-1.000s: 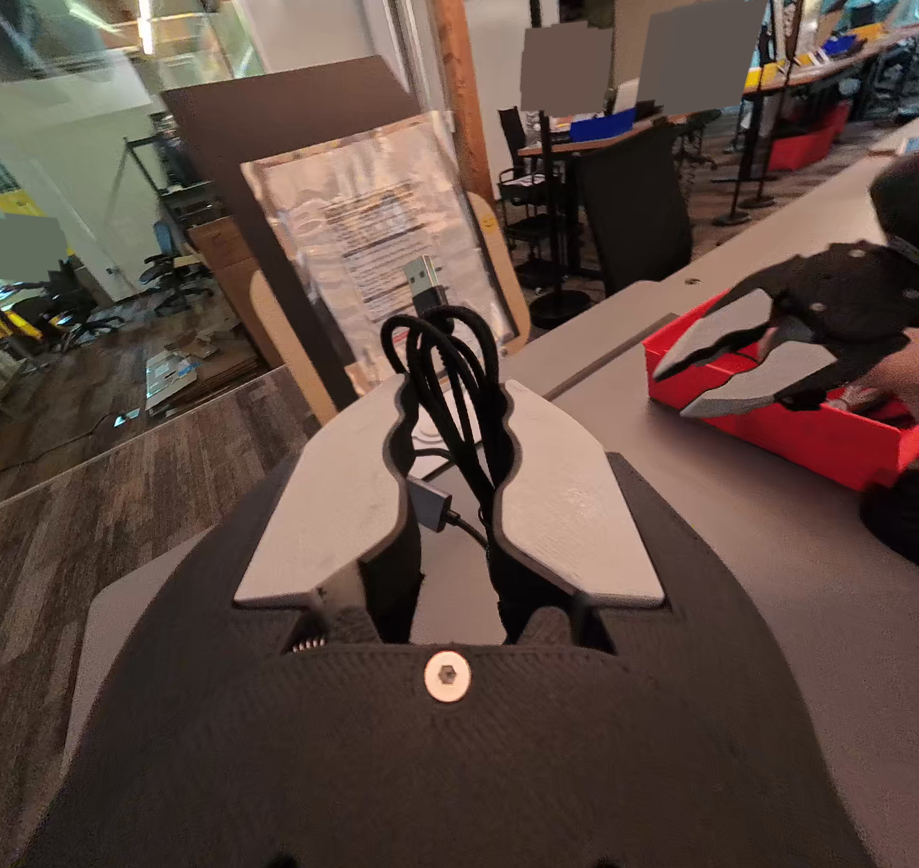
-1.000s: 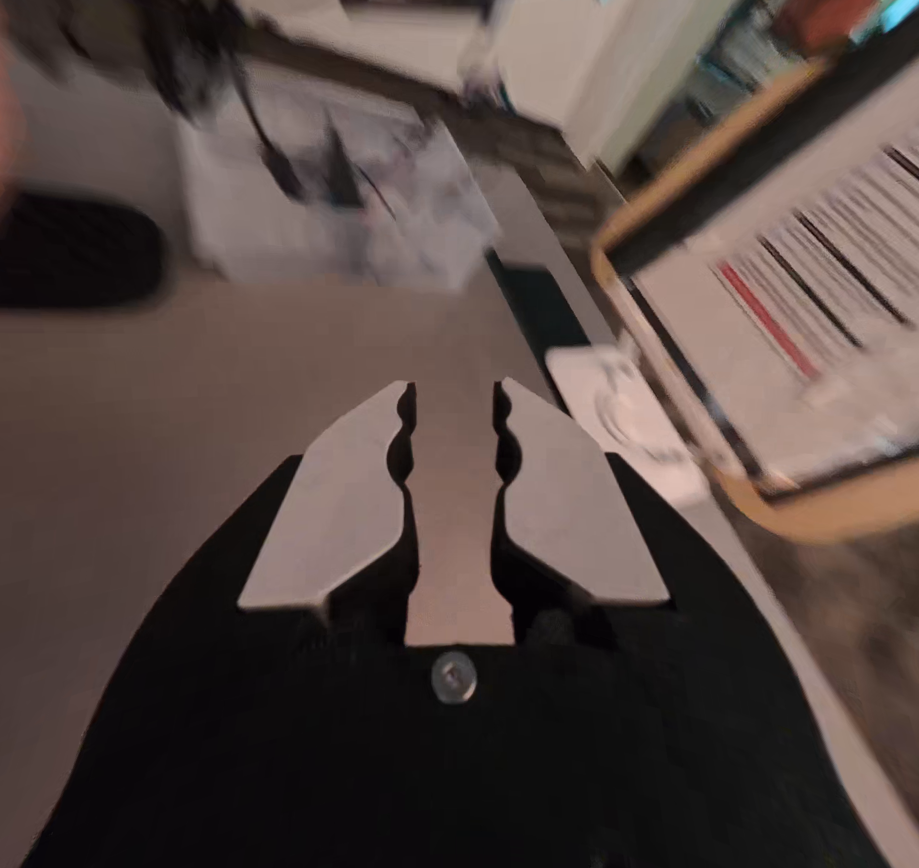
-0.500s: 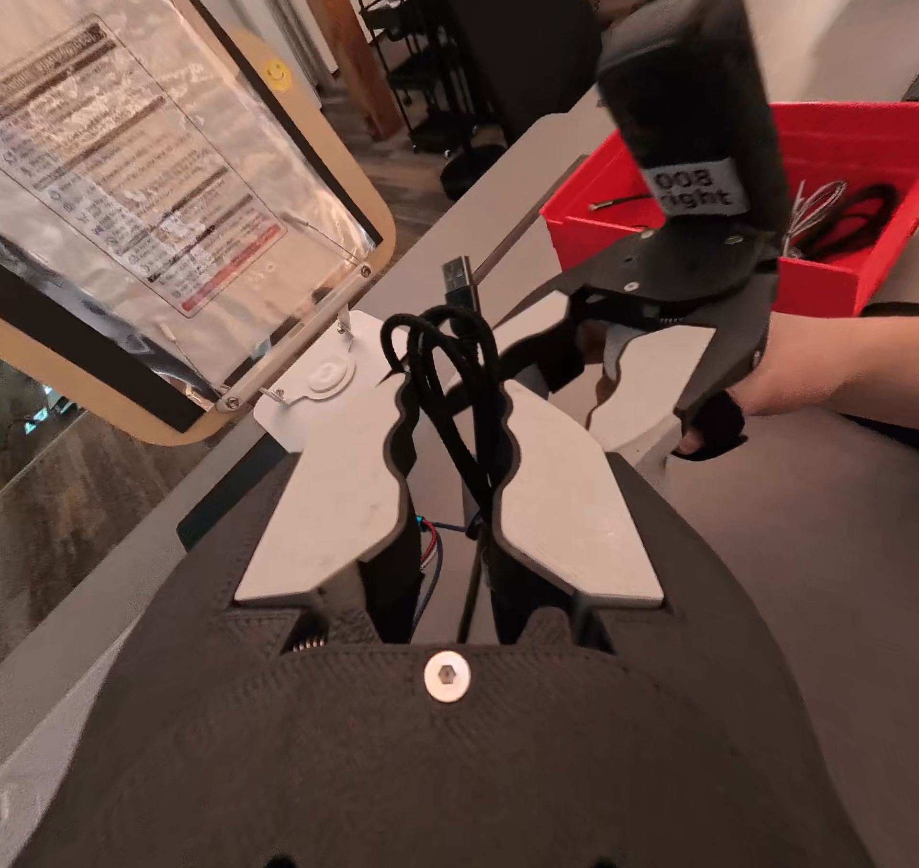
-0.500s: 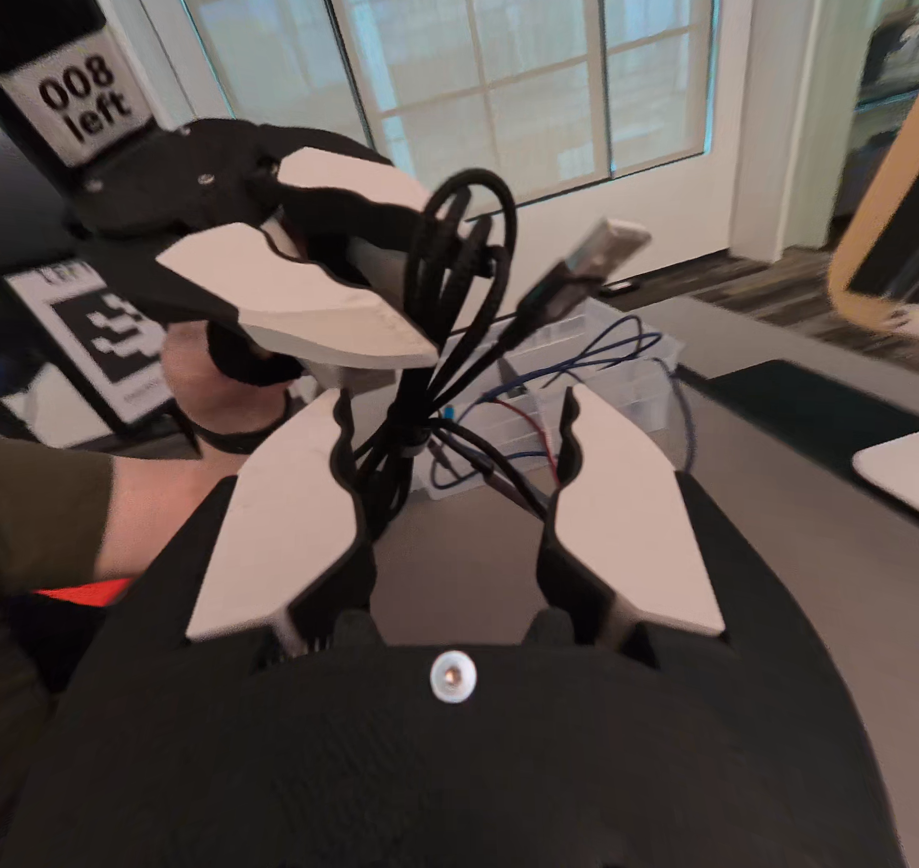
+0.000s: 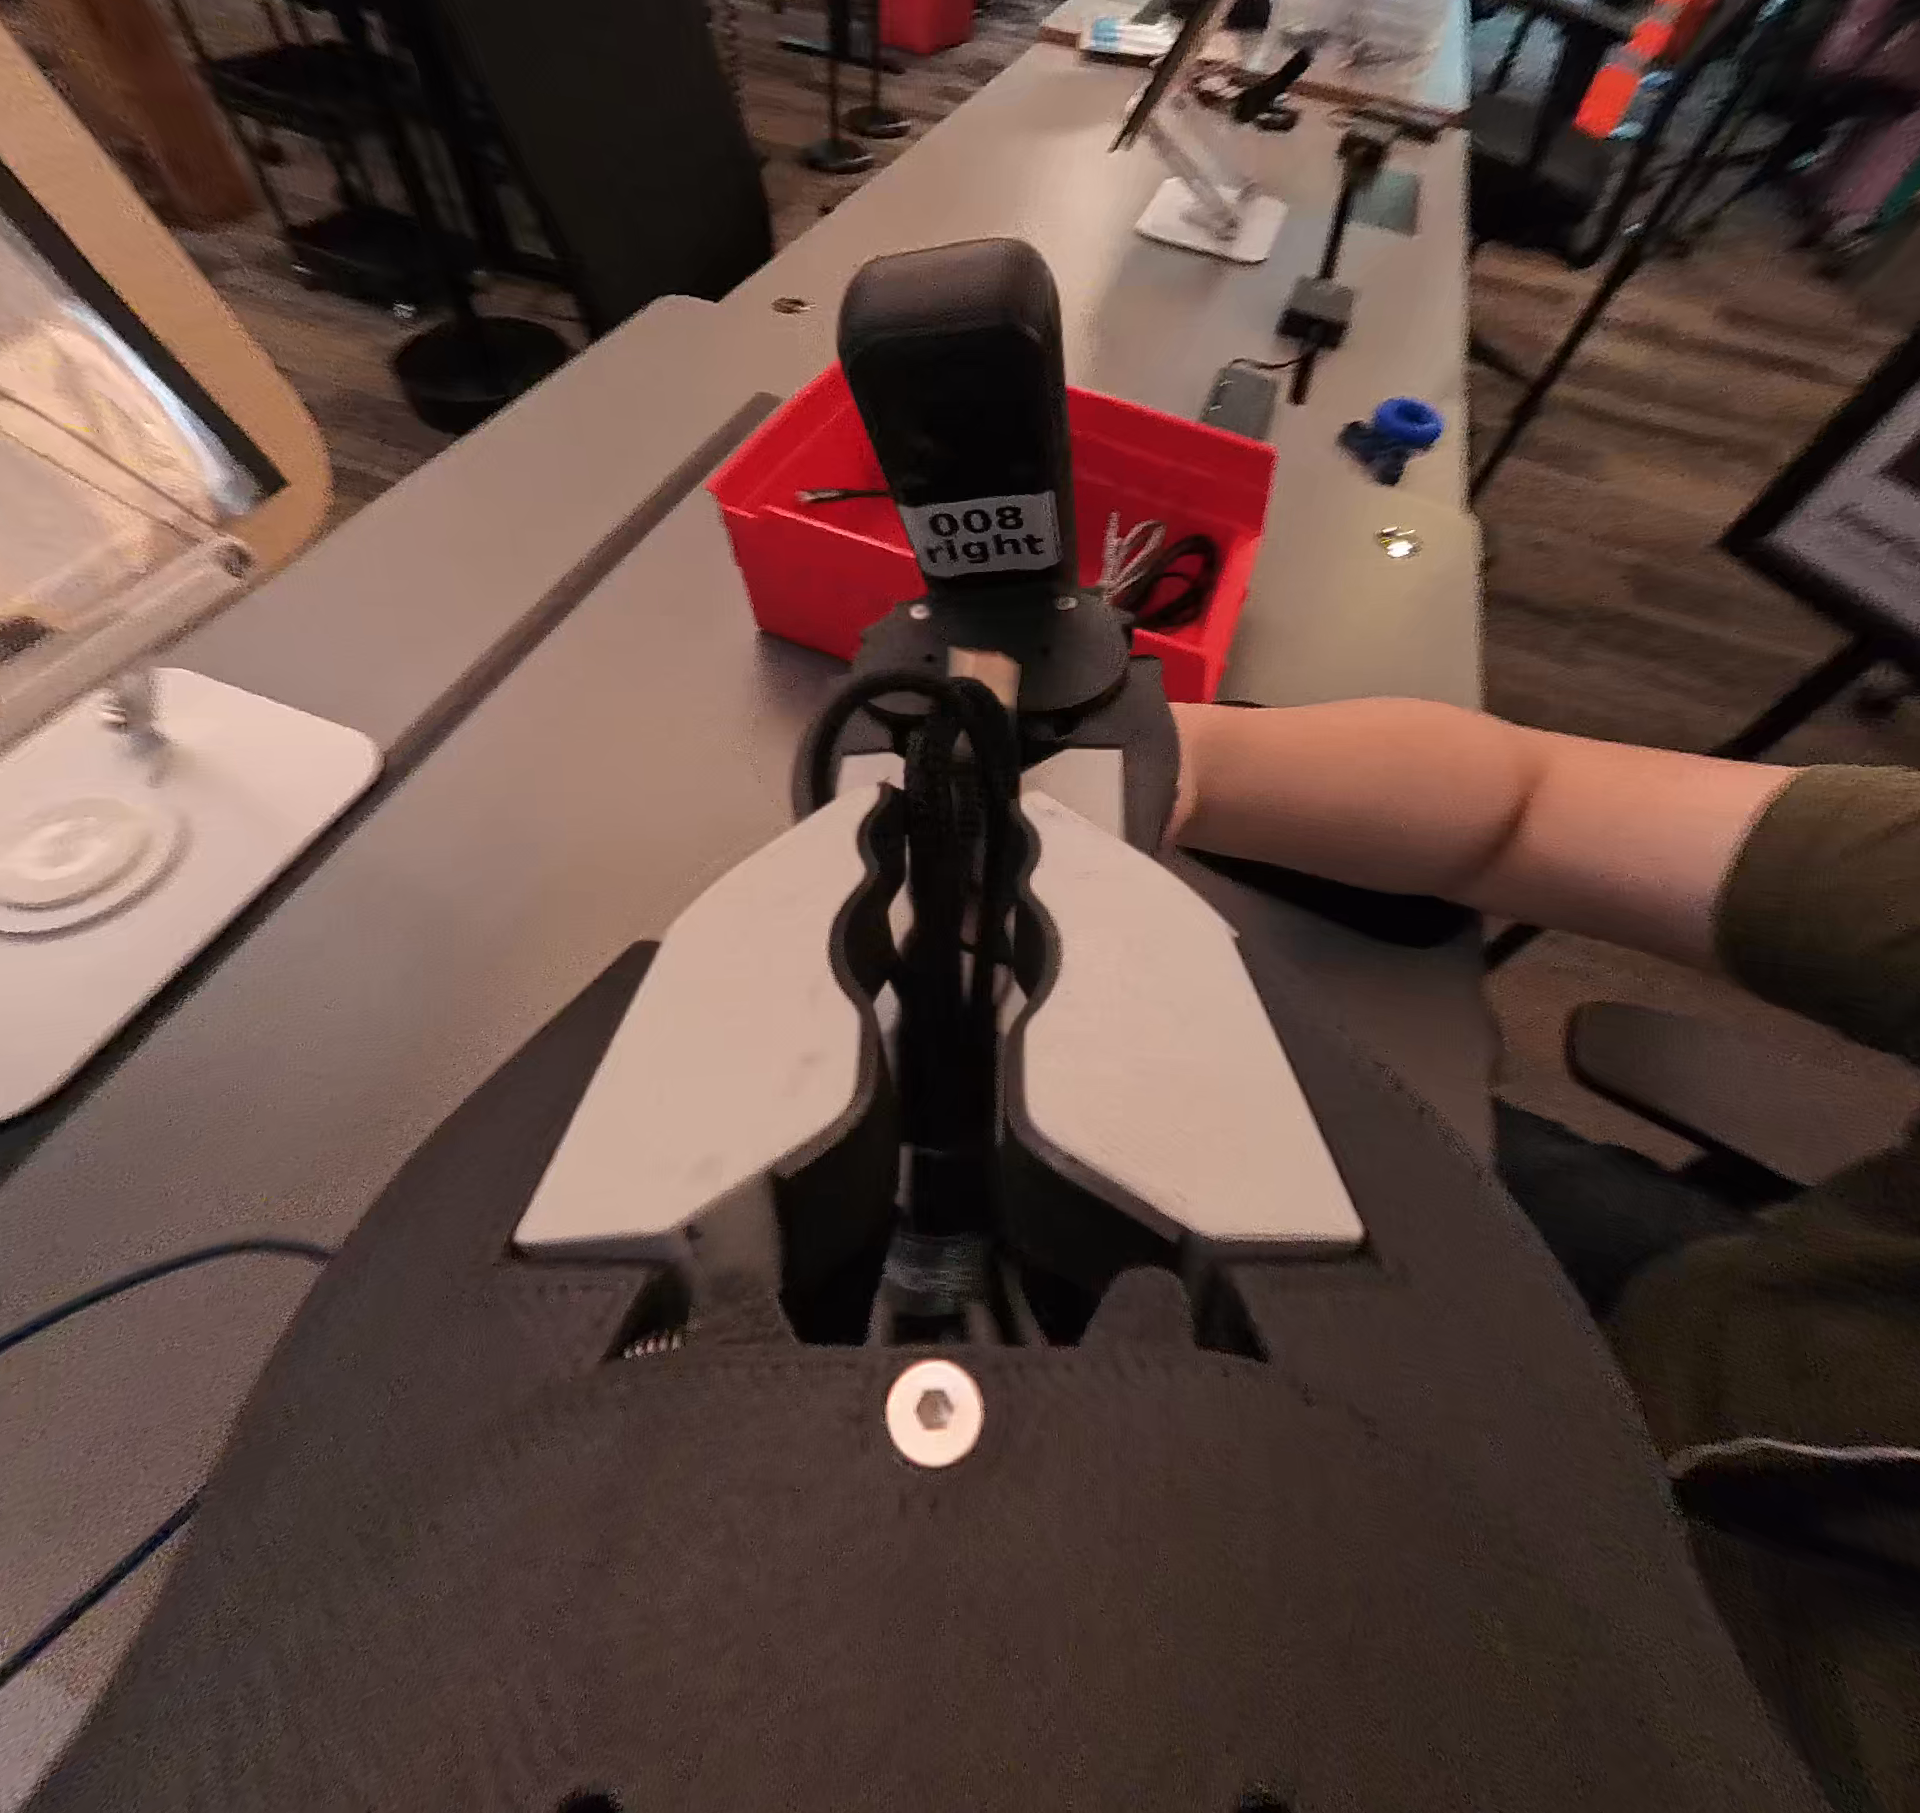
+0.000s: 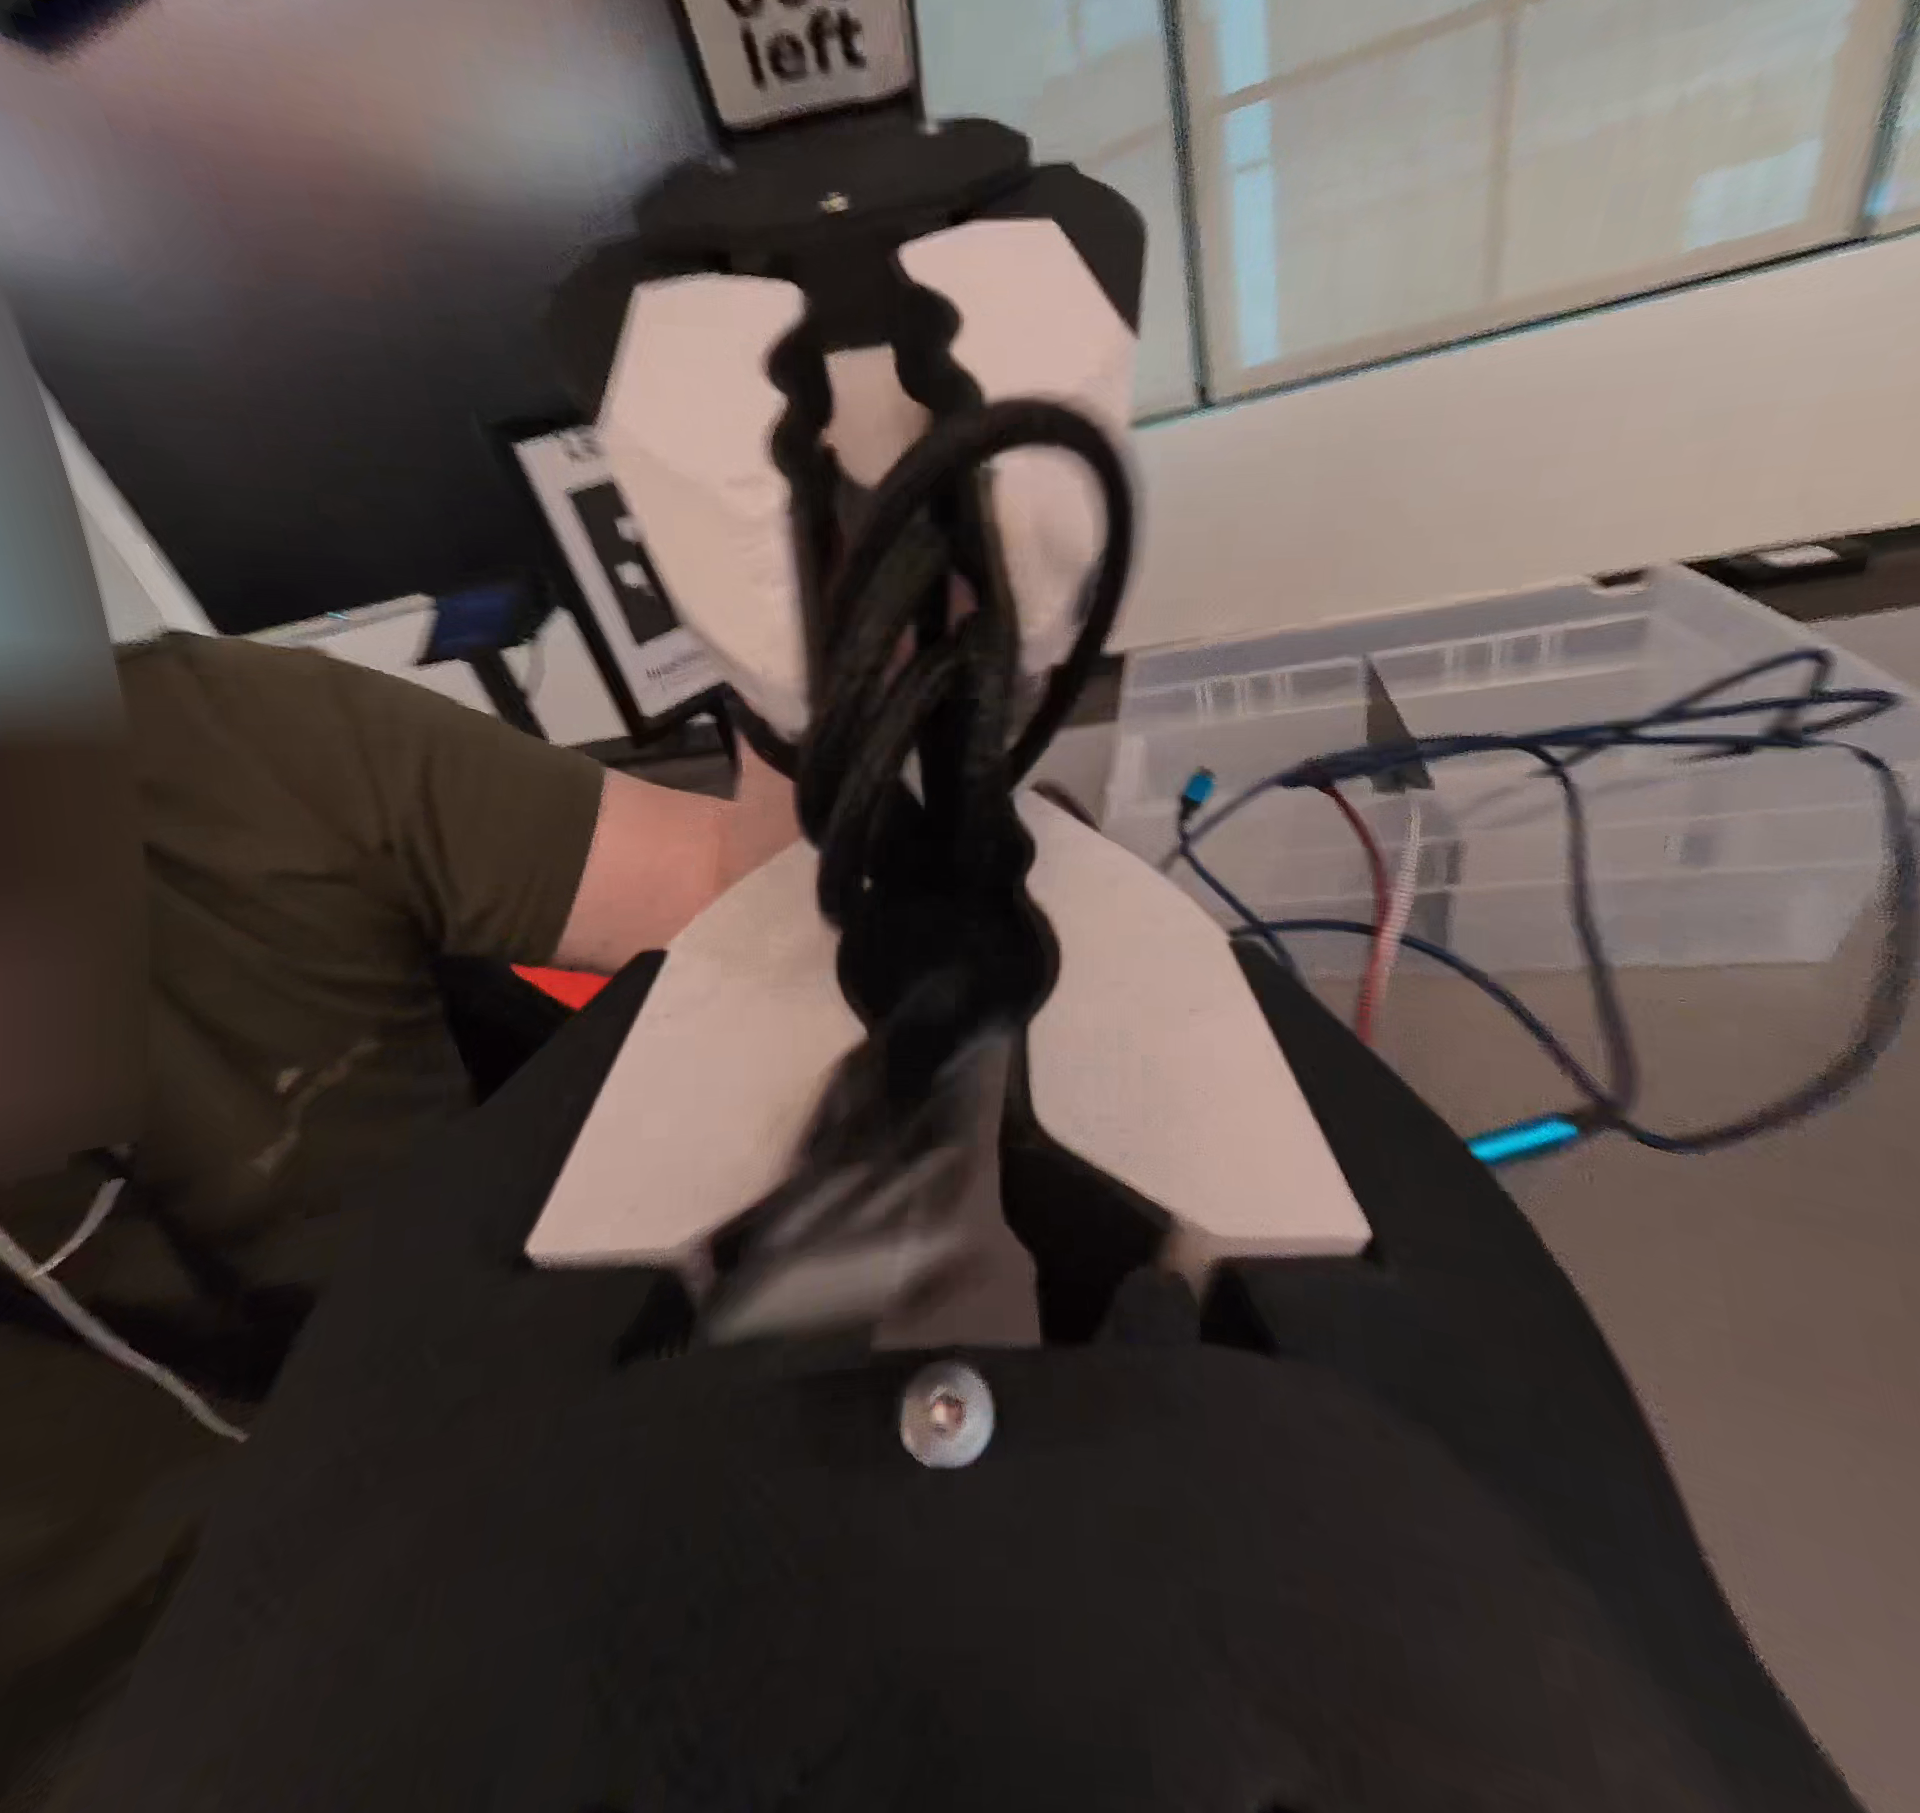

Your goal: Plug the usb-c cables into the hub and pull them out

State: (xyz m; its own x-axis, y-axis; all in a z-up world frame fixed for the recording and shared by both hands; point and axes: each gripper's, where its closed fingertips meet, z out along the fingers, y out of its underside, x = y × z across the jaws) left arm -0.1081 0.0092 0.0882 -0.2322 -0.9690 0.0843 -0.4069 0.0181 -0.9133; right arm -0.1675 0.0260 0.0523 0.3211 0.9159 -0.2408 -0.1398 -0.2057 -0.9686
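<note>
A coiled black cable bundle [image 5: 951,932] runs between the fingers of my left gripper [image 5: 951,802], which is shut on it above the grey table [image 5: 520,724]. My right gripper [image 6: 925,828] faces the left one head-on and is shut on the same bundle [image 6: 966,620]. A blurred silver plug [image 6: 883,1192] lies between the right fingers near their base. In the right wrist view the left gripper's white fingers [image 6: 707,475] show just behind the cable loops. In the left wrist view the right gripper's body [image 5: 956,392] stands behind the bundle.
A red bin [image 5: 821,558] holding cables sits behind the grippers. A white stand base [image 5: 156,828] is at the left. A small dark box with a cord [image 5: 1314,309] lies farther along the table. A clear plastic box [image 6: 1558,683] with blue and red cables [image 6: 1382,932] is on the right. A person's forearm [image 5: 1455,828] reaches in. My hands' fingertips stand some 7 centimetres from each other.
My right gripper has closed on the cable bundle that the left holds. Both grippers have turned and now face each other straight on. The plug now lies inside the right gripper.
</note>
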